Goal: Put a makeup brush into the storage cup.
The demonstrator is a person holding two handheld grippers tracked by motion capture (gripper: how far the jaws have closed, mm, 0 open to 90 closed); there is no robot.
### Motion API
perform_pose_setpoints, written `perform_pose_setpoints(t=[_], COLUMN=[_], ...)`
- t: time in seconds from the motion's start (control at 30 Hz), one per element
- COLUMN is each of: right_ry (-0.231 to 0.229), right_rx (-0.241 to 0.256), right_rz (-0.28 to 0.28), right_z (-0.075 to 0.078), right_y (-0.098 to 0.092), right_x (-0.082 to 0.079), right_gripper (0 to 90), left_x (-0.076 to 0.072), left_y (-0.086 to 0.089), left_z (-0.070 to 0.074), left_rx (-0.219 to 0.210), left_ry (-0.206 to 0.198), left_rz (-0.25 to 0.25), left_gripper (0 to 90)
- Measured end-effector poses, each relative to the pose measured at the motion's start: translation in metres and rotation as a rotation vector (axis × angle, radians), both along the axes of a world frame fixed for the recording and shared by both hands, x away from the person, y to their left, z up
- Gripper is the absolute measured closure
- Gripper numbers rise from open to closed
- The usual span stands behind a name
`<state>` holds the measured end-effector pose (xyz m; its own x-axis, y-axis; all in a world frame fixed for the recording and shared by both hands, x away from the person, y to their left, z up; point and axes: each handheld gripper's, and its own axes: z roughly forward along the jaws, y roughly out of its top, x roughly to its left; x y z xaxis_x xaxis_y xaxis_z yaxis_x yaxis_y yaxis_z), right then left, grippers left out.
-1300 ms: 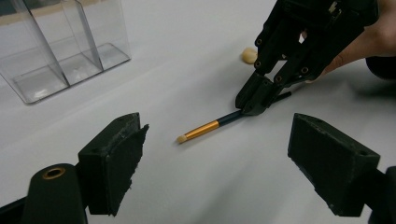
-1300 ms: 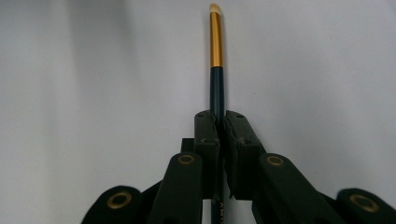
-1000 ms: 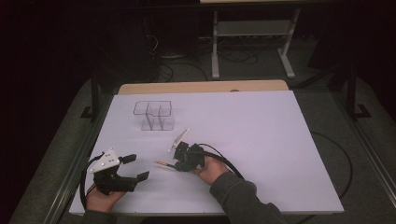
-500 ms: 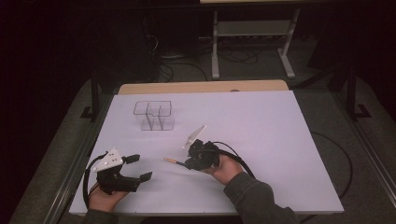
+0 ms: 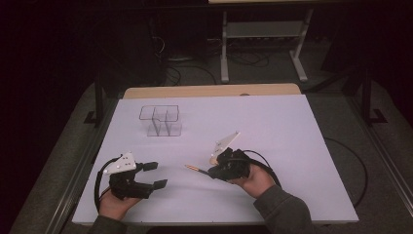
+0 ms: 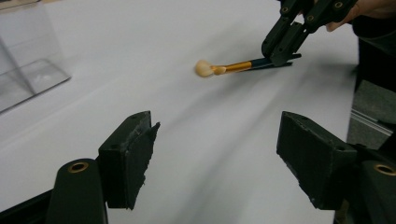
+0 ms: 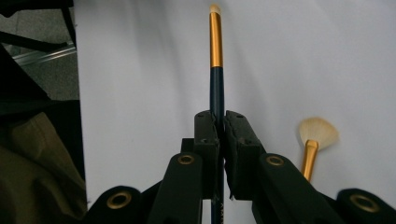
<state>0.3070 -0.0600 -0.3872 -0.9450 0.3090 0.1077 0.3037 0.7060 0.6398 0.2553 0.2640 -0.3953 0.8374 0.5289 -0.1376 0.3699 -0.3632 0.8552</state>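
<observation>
Makeup brush pokes left from the right tongs, low over the white table in the high view, well short of the clear organizer; dark floor and cables surround. Left gripper view: left tongs gape empty, brush tip ahead. Right gripper view: jaws pinch the dark handle, a fan brush lying beside. Best keep the pinch firm and lift level.

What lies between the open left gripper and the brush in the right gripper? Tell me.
Nothing: in the left gripper view, bare white table runs from the left gripper to the brush clamped in the right gripper.
</observation>
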Motion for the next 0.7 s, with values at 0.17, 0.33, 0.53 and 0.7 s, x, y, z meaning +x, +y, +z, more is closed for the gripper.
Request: perform_pose_setpoints(t=[0.17, 0.33, 0.53, 0.7], right_ry=[-0.008, -0.006, -0.01, -0.024], right_rx=[0.013, 0.033, 0.056, 0.076], right_rz=[0.005, 0.008, 0.014, 0.023], right_z=[0.008, 0.014, 0.02, 0.026], right_y=[-0.009, -0.015, -0.02, -0.023], right_x=[-0.005, -0.007, -0.01, -0.013], right_gripper=[83.2, 83.2, 83.2, 83.2], left_x=[0.005, 0.01, 0.015, 0.022], left_y=[-0.007, -0.015, -0.028, -0.038], left_z=[0.005, 0.016, 0.037, 0.045], left_rx=[0.009, 0.013, 0.043, 0.069], left_ry=[0.008, 0.016, -0.001, 0.003], left_rz=[-0.045, -0.104, -0.178, -0.226], left_gripper=[30.5, 31.3, 34.1, 38.6])
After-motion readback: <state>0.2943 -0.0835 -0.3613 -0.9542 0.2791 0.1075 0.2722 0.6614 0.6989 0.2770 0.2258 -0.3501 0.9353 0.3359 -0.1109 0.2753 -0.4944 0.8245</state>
